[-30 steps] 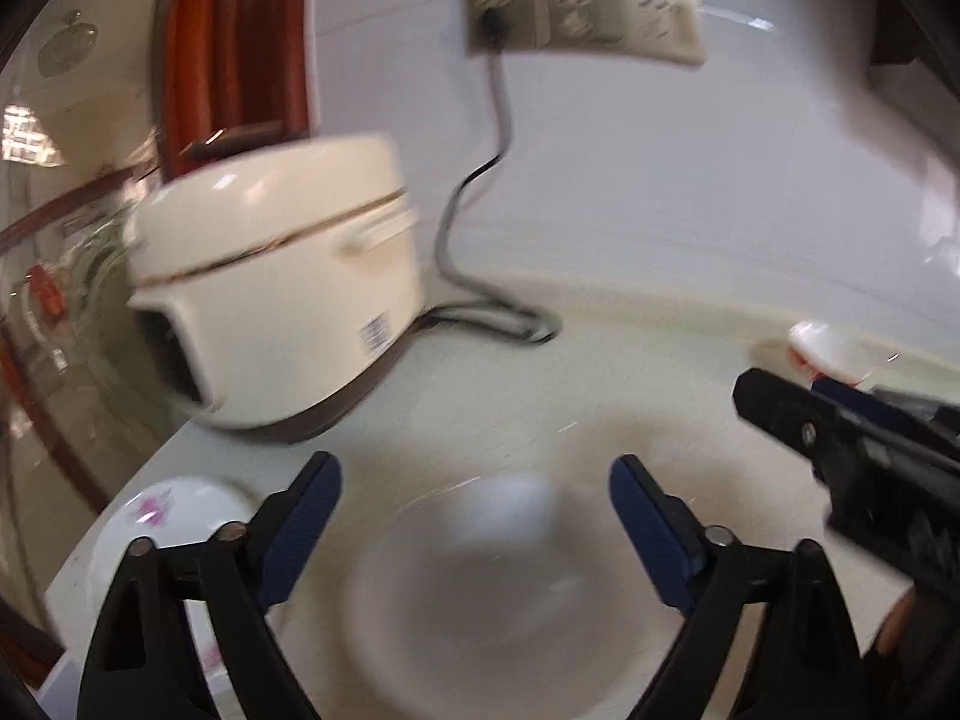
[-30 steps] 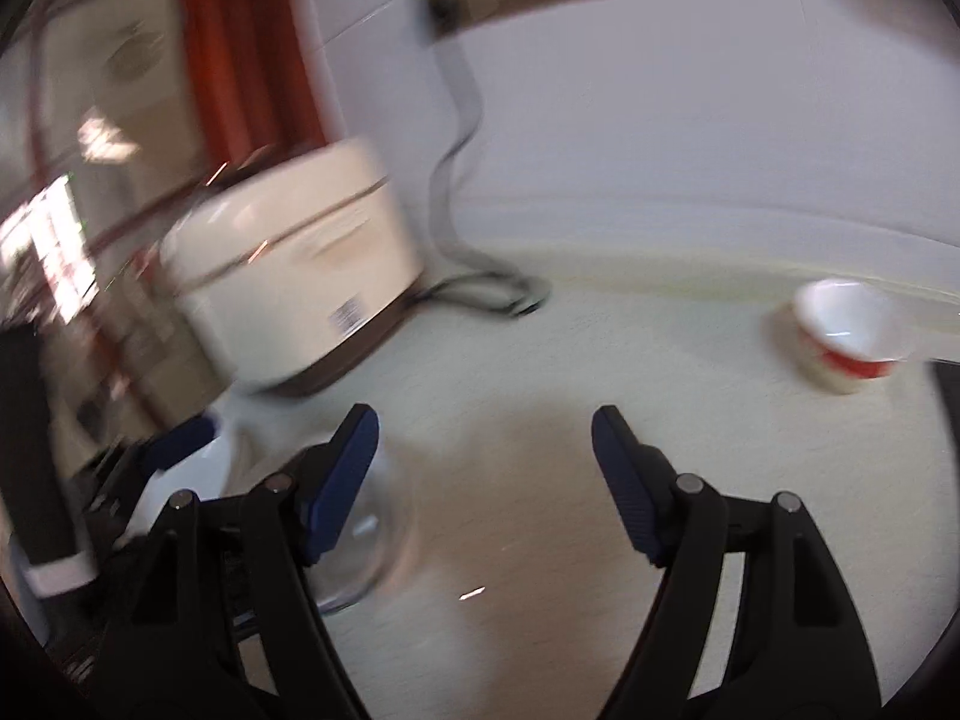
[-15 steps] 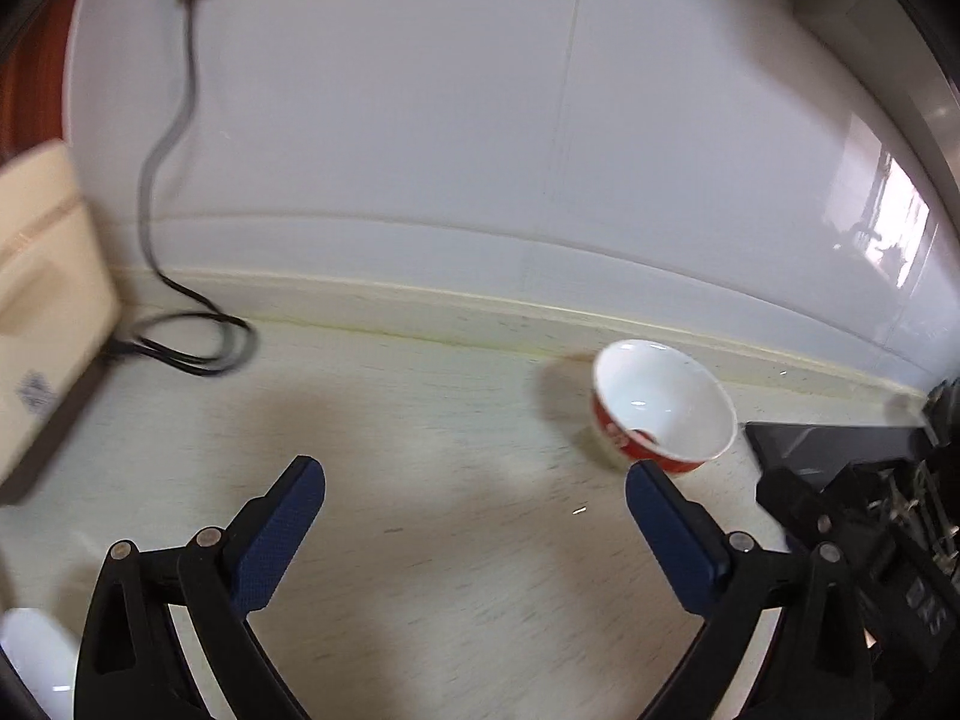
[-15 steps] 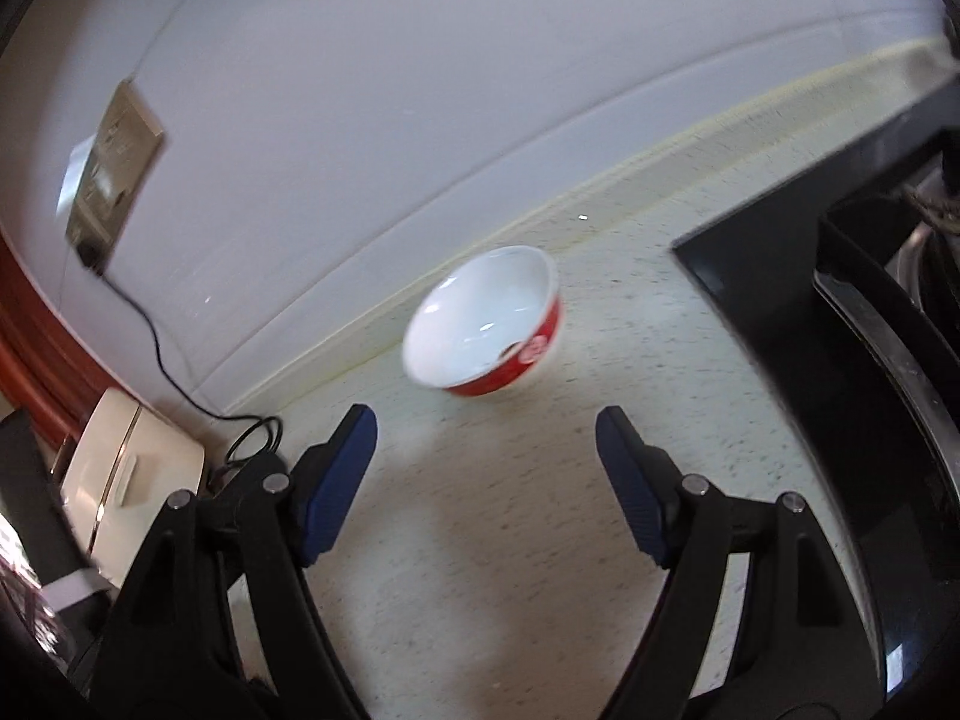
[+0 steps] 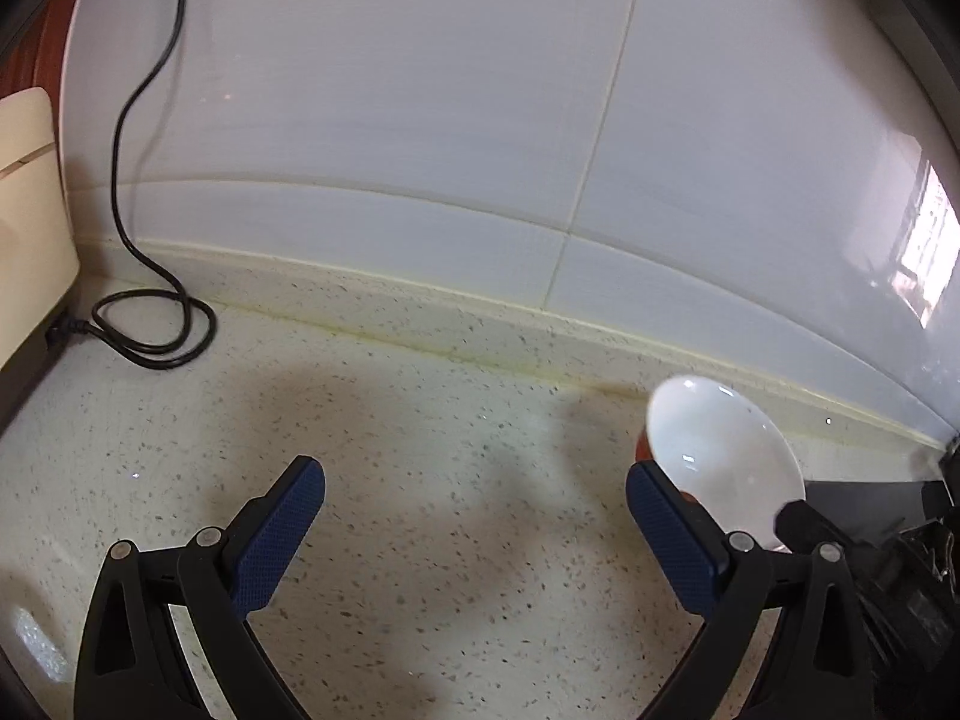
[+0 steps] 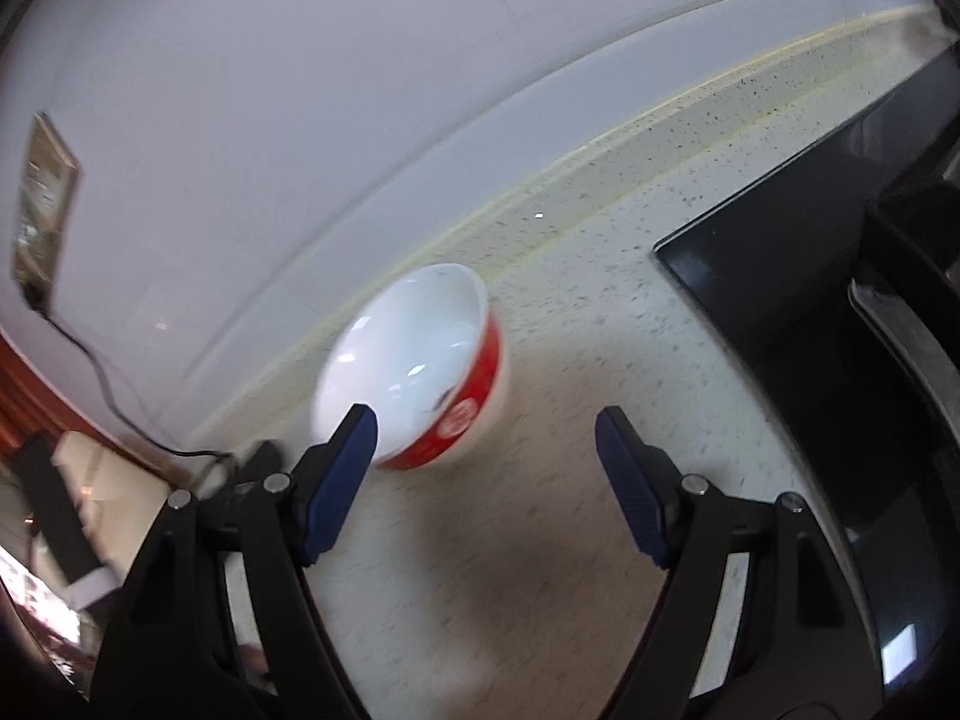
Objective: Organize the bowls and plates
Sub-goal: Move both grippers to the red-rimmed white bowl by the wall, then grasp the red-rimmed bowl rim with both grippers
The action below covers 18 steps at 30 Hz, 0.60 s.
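With both sets of jaws standing wide apart and nothing between them, the whole matter comes down to where the red-and-white bowl (image 6: pixel 420 366) sits relative to each tool. From the right gripper (image 6: pixel 486 426), the bowl lies just ahead and a little to the left of the gap's centre: the left blue pad (image 6: pixel 339 480) overlaps its near rim in the right wrist view, while the right pad stands well clear over bare speckled countertop (image 6: pixel 540 570). Whether that left pad actually touches the rim I cannot tell; the bowl is smeared with motion blur. From the left gripper (image 5: pixel 474 480), the same bowl (image 5: pixel 720 456) sits off to the right, outside the jaws, beyond and partly hidden by its right pad (image 5: pixel 672 546), so the right gripper looks the nearer and better lined up. The bowl rests upright on the counter, close to the raised strip at the foot of the white tiled wall (image 5: pixel 420 120), and just left of the black cooktop (image 6: pixel 798 276). Being round, it offers no long axis; a rim pinch seems the likely grip, and I'd judge the right tool needs a small shift leftward first. Farther out, a black power cord (image 5: pixel 156 324) coils beside a cream appliance (image 5: pixel 30 228) at the far left.
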Available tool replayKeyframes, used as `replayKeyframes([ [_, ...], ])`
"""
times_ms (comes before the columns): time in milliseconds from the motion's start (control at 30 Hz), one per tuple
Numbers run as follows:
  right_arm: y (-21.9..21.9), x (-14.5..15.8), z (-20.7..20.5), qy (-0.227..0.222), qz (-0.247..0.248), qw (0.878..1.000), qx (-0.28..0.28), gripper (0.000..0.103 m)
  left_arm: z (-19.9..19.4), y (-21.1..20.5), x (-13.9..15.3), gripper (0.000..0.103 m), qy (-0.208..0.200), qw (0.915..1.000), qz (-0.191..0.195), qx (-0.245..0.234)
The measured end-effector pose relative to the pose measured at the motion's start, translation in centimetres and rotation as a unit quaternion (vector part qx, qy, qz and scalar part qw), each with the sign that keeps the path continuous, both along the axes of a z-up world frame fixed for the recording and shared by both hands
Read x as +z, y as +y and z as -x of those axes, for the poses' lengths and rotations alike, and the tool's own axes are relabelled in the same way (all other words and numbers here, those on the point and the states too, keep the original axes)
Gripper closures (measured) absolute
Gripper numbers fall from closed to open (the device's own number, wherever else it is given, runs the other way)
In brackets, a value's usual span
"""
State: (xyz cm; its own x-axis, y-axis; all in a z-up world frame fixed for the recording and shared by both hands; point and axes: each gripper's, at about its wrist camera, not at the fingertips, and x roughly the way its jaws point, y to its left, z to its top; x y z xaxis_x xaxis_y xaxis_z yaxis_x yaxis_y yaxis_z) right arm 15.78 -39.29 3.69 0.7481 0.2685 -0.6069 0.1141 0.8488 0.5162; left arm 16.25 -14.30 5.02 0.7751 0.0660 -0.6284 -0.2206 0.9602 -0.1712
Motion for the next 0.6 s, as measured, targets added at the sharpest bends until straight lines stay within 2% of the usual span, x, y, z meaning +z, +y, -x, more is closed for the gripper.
replayKeyframes([
  [67, -0.2, -0.3, -1.0, 0.006, -0.007, 1.0, -0.004, 0.025, 0.1, -0.2, 0.1, 0.001, -0.003, 0.9999, -0.012, 0.001],
  [200, 0.0, -0.6, -3.1, 0.017, -0.028, 0.999, -0.007, 0.025, -0.1, -0.1, 0.1, 0.001, -0.001, 0.9999, -0.012, -0.003],
  [367, 1.9, -0.8, -4.1, 0.063, 0.009, 0.998, 0.005, 0.03, -0.2, 0.6, 0.2, 0.001, -0.004, 0.9999, 0.001, 0.01],
  [467, 1.6, -0.8, -3.6, 0.069, -0.017, 0.997, 0.007, 0.039, -0.3, 1.4, 0.0, 0.001, -0.007, 0.9995, 0.029, 0.007],
  [533, 1.5, -0.5, -3.2, 0.062, -0.027, 0.998, 0.018, 0.06, -0.4, 1.6, -0.1, 0.001, -0.004, 0.9989, 0.048, 0.003],
  [600, 1.8, -0.2, -2.9, 0.069, -0.015, 0.997, 0.021, 0.069, -0.5, 1.7, -0.2, 0.001, -0.001, 0.9979, 0.065, -0.006],
])
